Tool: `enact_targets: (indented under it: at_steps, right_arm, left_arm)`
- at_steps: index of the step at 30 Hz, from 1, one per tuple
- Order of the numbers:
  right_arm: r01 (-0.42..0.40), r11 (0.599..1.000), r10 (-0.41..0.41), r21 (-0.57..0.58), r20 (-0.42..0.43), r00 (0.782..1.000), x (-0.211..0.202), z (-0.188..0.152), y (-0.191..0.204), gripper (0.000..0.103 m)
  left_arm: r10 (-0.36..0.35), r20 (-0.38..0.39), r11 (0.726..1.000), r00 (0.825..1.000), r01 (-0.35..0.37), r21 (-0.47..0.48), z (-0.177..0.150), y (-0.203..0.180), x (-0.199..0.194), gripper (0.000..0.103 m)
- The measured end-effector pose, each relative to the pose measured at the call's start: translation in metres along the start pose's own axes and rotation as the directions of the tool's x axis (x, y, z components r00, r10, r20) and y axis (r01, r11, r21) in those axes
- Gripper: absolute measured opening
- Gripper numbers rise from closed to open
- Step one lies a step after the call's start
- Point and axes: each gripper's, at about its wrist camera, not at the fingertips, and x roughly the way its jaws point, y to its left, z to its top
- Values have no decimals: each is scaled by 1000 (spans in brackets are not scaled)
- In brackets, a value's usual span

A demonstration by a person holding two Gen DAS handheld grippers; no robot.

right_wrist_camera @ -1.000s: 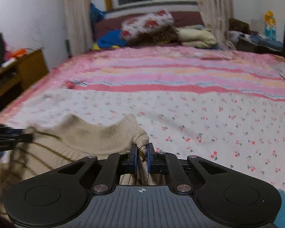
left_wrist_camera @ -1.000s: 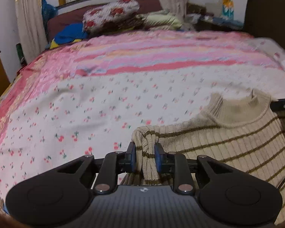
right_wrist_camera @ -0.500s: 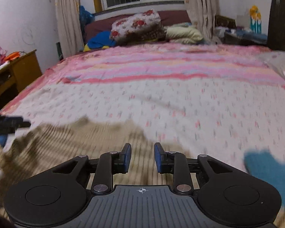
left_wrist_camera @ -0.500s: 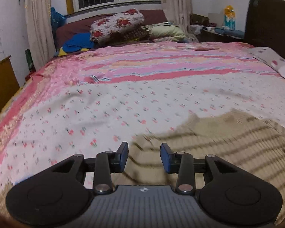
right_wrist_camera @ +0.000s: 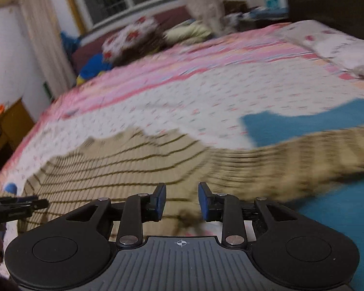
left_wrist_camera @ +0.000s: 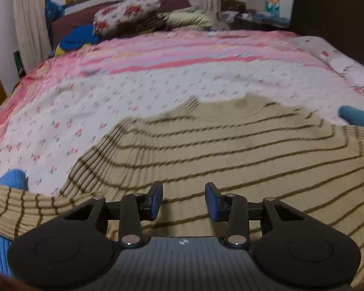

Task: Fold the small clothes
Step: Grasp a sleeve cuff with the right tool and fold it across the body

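A beige sweater with thin brown stripes (left_wrist_camera: 230,150) lies spread flat on the bed, collar toward the far side. It also shows in the right wrist view (right_wrist_camera: 133,165), with one sleeve (right_wrist_camera: 303,155) stretched to the right. My left gripper (left_wrist_camera: 184,200) is open and empty above the sweater's lower body. My right gripper (right_wrist_camera: 182,200) is open and empty above the sweater's lower edge. The left gripper shows at the left edge of the right wrist view (right_wrist_camera: 14,206).
A blue garment (right_wrist_camera: 315,121) lies under the sweater, showing at both sides (left_wrist_camera: 12,177). The bed has a floral and pink striped cover (left_wrist_camera: 157,77). Pillows (left_wrist_camera: 128,12) lie at the far end. A wooden cabinet (right_wrist_camera: 9,121) stands left, a dark headboard (left_wrist_camera: 332,17) right.
Both grippers were shut on the sweater's shoulders a second ago. They let go and drew back toward its lower edge. The sweater now lies spread flat.
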Motion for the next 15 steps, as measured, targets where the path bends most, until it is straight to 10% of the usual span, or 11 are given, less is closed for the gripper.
enact_targets:
  at_steps: [15]
  right_arm:
    - [132,884,-219,449,147,965,-69,-4,-149,32]
  left_arm:
    - [-199,-25,973,980,200,115,-5,-113,-14,44]
